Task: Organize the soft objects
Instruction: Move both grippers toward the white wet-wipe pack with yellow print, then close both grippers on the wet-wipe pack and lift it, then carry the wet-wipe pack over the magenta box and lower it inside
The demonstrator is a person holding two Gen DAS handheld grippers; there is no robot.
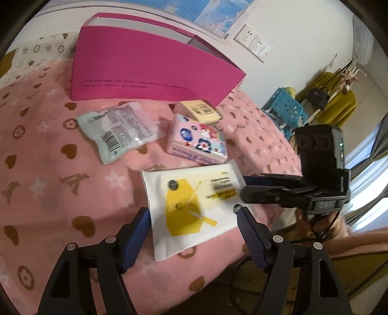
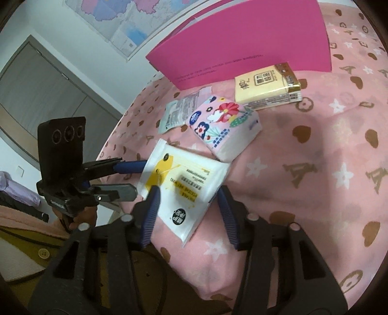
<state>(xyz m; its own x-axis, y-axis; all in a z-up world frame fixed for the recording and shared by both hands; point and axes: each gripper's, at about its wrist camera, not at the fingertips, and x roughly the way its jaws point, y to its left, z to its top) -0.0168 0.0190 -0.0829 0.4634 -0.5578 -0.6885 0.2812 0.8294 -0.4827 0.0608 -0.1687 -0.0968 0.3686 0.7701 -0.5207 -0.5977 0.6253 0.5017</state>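
A white and yellow wipes pack [image 1: 194, 206] lies on the pink blanket, also in the right wrist view [image 2: 181, 189]. My left gripper [image 1: 194, 215] is open with its jaws on either side of the pack's near end. My right gripper [image 2: 188, 196] is open around the pack's other end; it shows from the side in the left wrist view [image 1: 247, 186]. Behind lie a pink floral tissue pack [image 1: 198, 140] [image 2: 223, 126], a yellow tissue pack [image 1: 198, 110] [image 2: 266, 84] and a pale green wipes packet [image 1: 116, 130] [image 2: 179, 112]. An open magenta box [image 1: 150, 70] [image 2: 242, 41] stands at the back.
The pink patterned blanket [image 1: 60, 193] covers the bed. Past the bed's right edge stand a blue basket [image 1: 286, 106] and a clothes rack [image 1: 337, 97]. In the right wrist view a grey door [image 2: 43, 92] is at the left and a wall map [image 2: 121, 21] above.
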